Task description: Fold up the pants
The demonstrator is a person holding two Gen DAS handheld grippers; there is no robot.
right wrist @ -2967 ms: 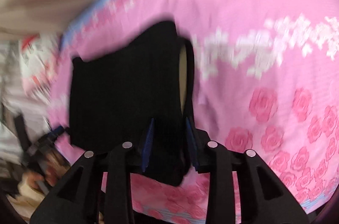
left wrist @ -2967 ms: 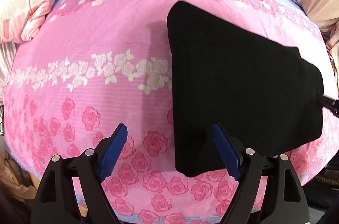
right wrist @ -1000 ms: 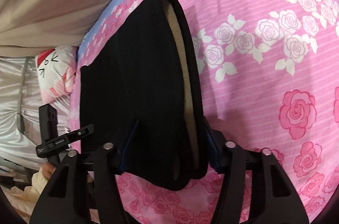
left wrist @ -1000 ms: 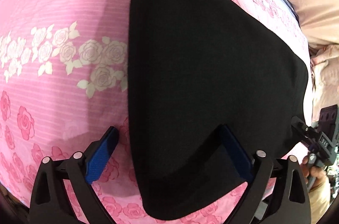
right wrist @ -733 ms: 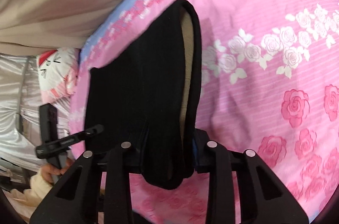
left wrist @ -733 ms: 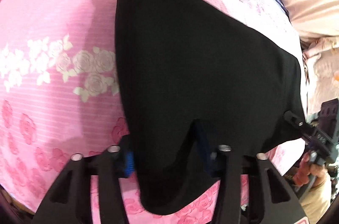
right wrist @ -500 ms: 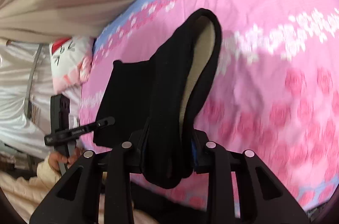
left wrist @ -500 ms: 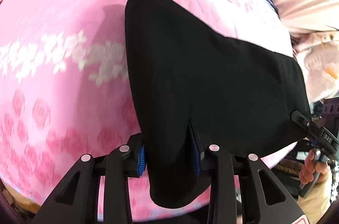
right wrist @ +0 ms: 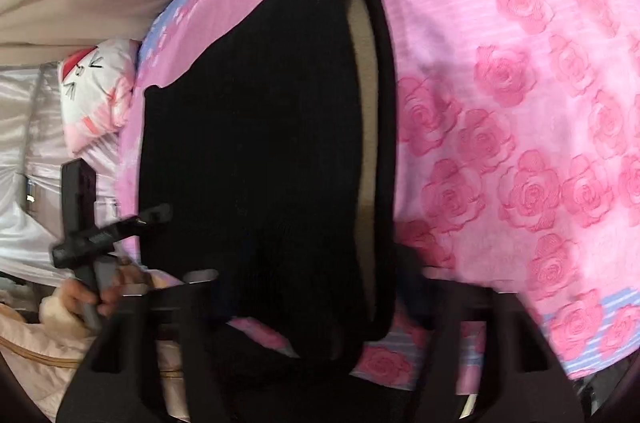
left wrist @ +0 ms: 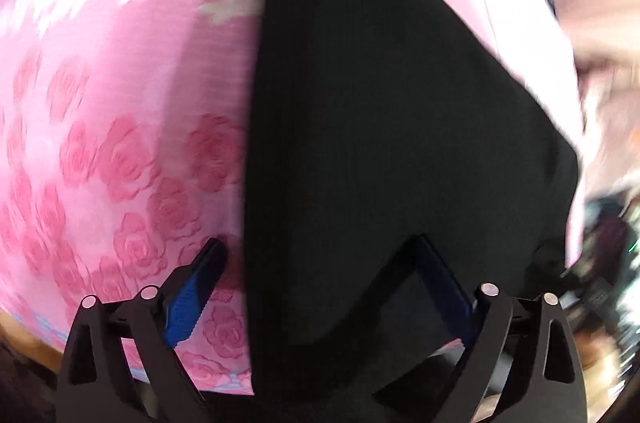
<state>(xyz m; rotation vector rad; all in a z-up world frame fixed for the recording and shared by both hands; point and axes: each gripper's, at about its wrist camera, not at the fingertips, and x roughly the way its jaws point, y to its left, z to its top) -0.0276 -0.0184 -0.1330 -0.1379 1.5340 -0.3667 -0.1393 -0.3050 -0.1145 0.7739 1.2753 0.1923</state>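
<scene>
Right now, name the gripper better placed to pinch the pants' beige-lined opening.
Right. The right gripper is open, with the beige lining running down between its fingers. The left gripper, also open, straddles another corner of the pants, where no lining shows.

Left claw (left wrist: 320,287): black frame, blue ribbed pads (left wrist: 188,299) (silver screws), cream sleeve (right wrist: 36,339)

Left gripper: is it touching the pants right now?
Cannot tell. In the left wrist view, the left gripper stands open astride the black pants; dark cloth and blur hide any contact.
</scene>
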